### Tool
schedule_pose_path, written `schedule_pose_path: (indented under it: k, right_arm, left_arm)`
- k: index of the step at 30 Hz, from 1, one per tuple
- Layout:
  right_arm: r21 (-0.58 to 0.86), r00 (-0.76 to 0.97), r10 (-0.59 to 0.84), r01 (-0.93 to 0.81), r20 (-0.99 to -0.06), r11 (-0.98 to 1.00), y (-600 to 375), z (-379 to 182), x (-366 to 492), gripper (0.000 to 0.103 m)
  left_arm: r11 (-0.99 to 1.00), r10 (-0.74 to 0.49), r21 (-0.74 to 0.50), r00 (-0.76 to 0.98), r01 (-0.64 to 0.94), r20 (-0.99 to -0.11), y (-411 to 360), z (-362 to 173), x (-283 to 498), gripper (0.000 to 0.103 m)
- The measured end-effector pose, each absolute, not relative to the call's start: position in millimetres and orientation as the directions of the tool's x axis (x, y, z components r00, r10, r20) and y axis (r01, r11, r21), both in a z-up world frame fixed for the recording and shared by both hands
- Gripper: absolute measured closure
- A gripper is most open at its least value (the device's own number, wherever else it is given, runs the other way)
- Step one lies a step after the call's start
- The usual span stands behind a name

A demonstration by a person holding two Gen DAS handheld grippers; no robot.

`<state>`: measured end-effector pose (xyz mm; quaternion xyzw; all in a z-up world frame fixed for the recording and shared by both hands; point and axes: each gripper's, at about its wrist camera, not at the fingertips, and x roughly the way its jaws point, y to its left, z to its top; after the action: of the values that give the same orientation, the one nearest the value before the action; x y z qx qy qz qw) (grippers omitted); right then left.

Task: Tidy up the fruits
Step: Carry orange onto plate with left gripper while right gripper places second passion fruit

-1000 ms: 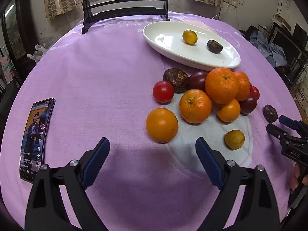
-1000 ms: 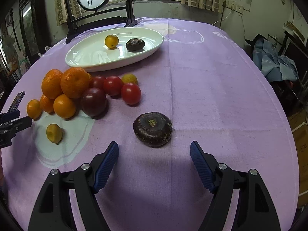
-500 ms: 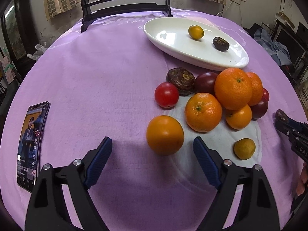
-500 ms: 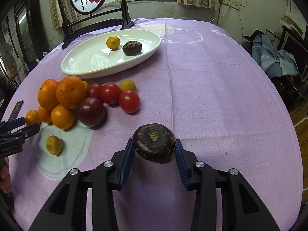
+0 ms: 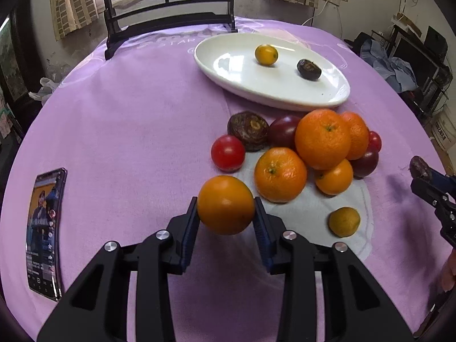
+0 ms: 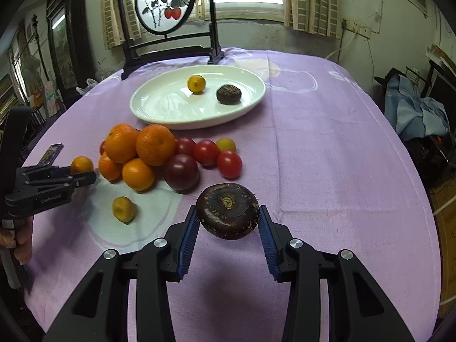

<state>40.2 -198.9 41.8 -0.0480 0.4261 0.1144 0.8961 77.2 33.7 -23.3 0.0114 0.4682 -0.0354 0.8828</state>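
Note:
My left gripper is shut on an orange and holds it just above the purple cloth. My right gripper is shut on a dark brown water chestnut, lifted off the cloth. A white oval plate at the back holds a small yellow fruit and a dark chestnut. A pile of oranges, red tomatoes and dark plums lies in front of the plate. In the right wrist view the plate and the pile show too.
A phone lies on the cloth at the left. A small yellow fruit lies alone near the pile. A black framed screen stand stands at the table's far edge. Clothes and clutter sit past the right edge.
My left gripper closed on the orange and raised it. My right gripper, shut on the chestnut half a second ago, lifted it higher off the cloth.

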Motion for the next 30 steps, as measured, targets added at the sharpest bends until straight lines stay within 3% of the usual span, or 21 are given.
schedule_pose_path:
  k: [10,25,26,29,30]
  right_arm:
    - [-0.007,0.673,0.213,-0.308,-0.708,0.951,-172,81,94,0.060]
    - [-0.003,0.570,0.181,-0.307,-0.801,0.952,-132,29,198,0.060]
    - [-0.001,0.566,0.183,-0.309,-0.804,0.951,-131,26,200,0.060]
    - [-0.014,0.563,0.181,-0.325,-0.806,0.946,-129,26,198,0.052]
    - [-0.025,0.572,0.177,-0.327,-0.801,0.945,-129,28,195,0.051]
  left_arm:
    - [0.994,-0.077,-0.006,0.648,0.111,-0.758,15,38,135,0.067]
    - [0.998,-0.042,-0.013,0.528,0.058,-0.848,-6,-14,238,0.067]
    - [0.998,-0.044,-0.018,0.523,0.054,-0.851,-6,-16,240,0.063]
    - [0.997,-0.045,-0.006,0.552,0.072,-0.833,-10,-11,238,0.035]
    - [0.998,-0.032,0.010,0.568,0.070,-0.822,-12,-8,234,0.030]
